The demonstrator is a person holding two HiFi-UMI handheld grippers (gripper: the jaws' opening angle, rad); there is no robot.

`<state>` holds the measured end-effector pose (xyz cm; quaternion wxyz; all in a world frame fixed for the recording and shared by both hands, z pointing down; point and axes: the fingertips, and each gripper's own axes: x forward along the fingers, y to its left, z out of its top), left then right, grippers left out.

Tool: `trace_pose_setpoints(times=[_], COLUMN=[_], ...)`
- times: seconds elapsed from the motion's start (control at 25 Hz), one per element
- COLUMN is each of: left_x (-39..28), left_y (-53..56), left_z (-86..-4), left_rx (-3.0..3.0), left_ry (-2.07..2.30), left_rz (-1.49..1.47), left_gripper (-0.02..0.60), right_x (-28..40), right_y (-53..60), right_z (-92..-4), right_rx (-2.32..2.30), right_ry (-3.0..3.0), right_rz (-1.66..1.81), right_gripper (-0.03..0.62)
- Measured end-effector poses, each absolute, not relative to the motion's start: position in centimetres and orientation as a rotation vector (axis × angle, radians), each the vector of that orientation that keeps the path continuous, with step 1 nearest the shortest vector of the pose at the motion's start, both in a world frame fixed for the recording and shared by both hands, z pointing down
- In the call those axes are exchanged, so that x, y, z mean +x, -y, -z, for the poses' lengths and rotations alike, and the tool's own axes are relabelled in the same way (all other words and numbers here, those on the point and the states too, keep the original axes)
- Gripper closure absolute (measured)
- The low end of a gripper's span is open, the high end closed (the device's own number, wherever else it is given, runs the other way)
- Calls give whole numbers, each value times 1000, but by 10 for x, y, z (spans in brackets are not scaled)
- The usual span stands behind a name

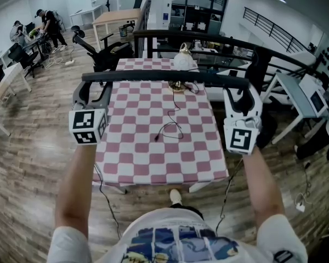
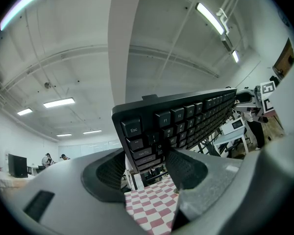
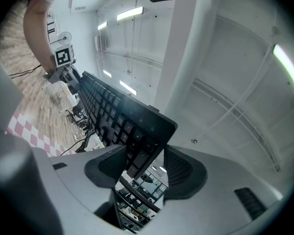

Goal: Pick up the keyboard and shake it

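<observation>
Keyboard [image 1: 164, 76] clamped betw L gripper [image 1: 92, 89] & R gripper [image 1: 238, 92], above table [image 1: 137, 147]

You're in an open-plan office. Wood-plank floor [image 1: 38, 163], desks all over: a wooden one [image 1: 112, 18] at the back, a white one [image 1: 288, 89] to your right, a checked-cloth desk [image 1: 153, 163] in front of you. Black office chair [image 1: 101, 51] beyond it. Two people [image 1: 49, 26] at a workstation far left, a monitor [image 2: 17, 165] near them. Black railings [image 1: 274, 29], strip lights [image 2: 59, 102] on a white ceiling.
</observation>
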<state>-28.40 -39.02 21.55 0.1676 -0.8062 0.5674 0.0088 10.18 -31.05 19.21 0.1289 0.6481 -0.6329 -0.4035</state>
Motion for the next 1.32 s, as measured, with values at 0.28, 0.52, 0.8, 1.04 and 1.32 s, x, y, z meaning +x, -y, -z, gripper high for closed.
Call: trace_pose_setpoints(times=[0.28, 0.52, 0.8, 1.04, 1.32], left_x=[-288, -290, -293, -295, -297], left_y=[386, 380, 372, 362, 362], left_z=[-215, -213, -216, -216, -217], left_rx=[-2294, -2296, -2300, -2300, -2304], left_ry=[-1615, -1611, -1605, -1607, -1608], left_rz=[-35, -33, -35, -41, -35], left_gripper=[334, 334, 334, 334, 334], right_x=[98, 95, 92, 90, 88], right_y=[306, 299, 290, 280, 280], right_z=[-189, -188, -191, -191, -190], right_rx=[1896, 1897, 1898, 1896, 1894], right_ry=[1843, 1838, 1826, 1829, 1831], right_rz=[1180, 1176, 1172, 1176, 1173], right_gripper=[361, 361, 361, 362, 364])
